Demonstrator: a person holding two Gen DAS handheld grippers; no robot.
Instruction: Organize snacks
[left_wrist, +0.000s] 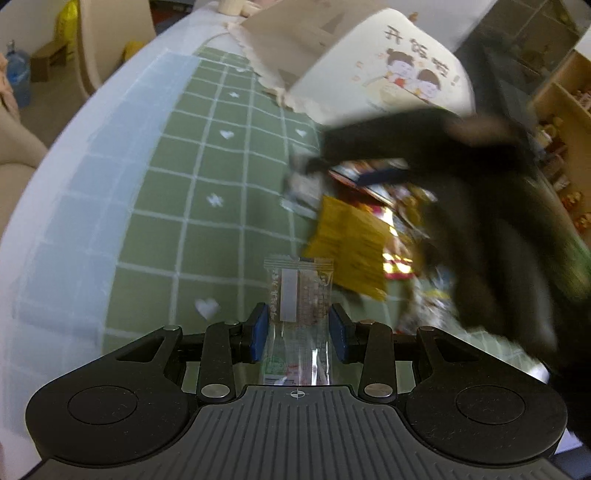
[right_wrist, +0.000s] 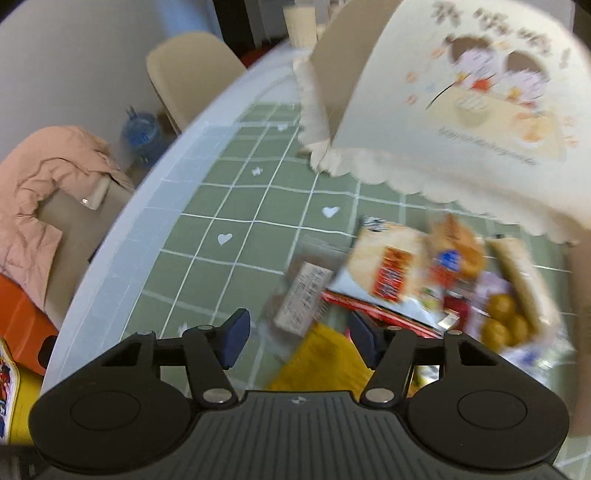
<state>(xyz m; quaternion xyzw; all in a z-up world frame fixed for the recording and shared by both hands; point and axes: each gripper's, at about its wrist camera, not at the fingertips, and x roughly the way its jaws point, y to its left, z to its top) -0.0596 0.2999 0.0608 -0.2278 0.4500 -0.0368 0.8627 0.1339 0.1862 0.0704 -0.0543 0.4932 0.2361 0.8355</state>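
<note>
Snack packet (left_wrist: 298, 317), long and narrow, sits pinched between the blue pads of the left gripper (left_wrist: 298, 330). Its long axis runs straight away from the camera, crimped end pointing forward over the green checked tablecloth (left_wrist: 184, 177). The wrapper is clear, with a white label strip and brownish contents. To its right lies a blurred snack pile (right_wrist: 424, 288), including a yellow bag (left_wrist: 351, 247). The right gripper (right_wrist: 301, 332) hovers above that pile, fingers spread apart, holding nothing. A cream box (right_wrist: 461, 103) with cartoon children stands behind.
</note>
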